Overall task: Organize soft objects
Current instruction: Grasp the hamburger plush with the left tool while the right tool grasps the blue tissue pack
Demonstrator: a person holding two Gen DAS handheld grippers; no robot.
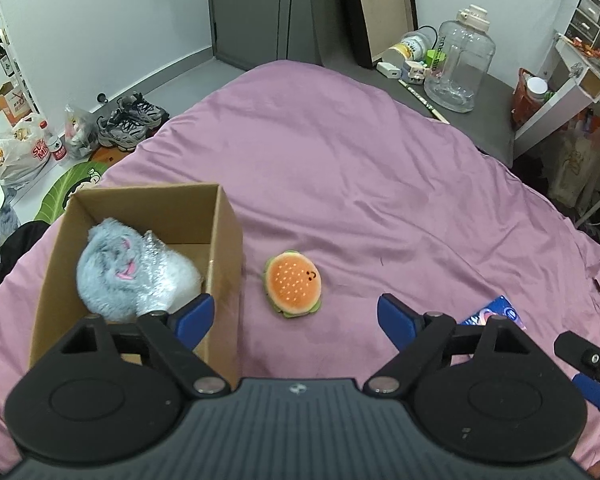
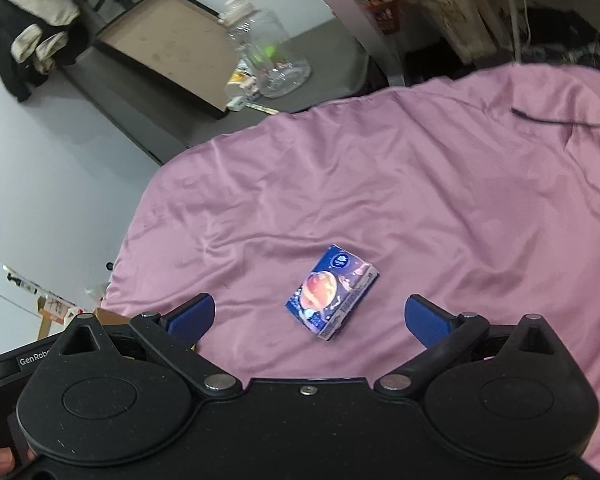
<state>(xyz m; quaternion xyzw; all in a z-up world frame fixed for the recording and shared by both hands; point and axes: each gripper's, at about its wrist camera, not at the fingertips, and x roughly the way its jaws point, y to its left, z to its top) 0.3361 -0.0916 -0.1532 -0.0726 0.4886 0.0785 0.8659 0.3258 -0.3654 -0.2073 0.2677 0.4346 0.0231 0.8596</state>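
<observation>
Blue-padded left tongs (image 1: 296,316) stand released above a pink bedsheet (image 1: 360,184), nothing between them; a burger plush (image 1: 293,284) lies on the sheet just ahead. Left of it sits a cardboard box (image 1: 224,240) holding a grey furry toy (image 1: 108,268) beside a crinkly bubble-wrap bundle (image 1: 160,276). From the right wrist, right tongs (image 2: 308,318) gape wide, gripping nothing, with a blue tissue packet (image 2: 332,292) flat on the bed just beyond the pads.

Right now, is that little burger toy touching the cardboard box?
Apart. The left wrist view shows the burger toy lying on the pink sheet, with a strip of bare sheet between it and the cardboard box.
</observation>
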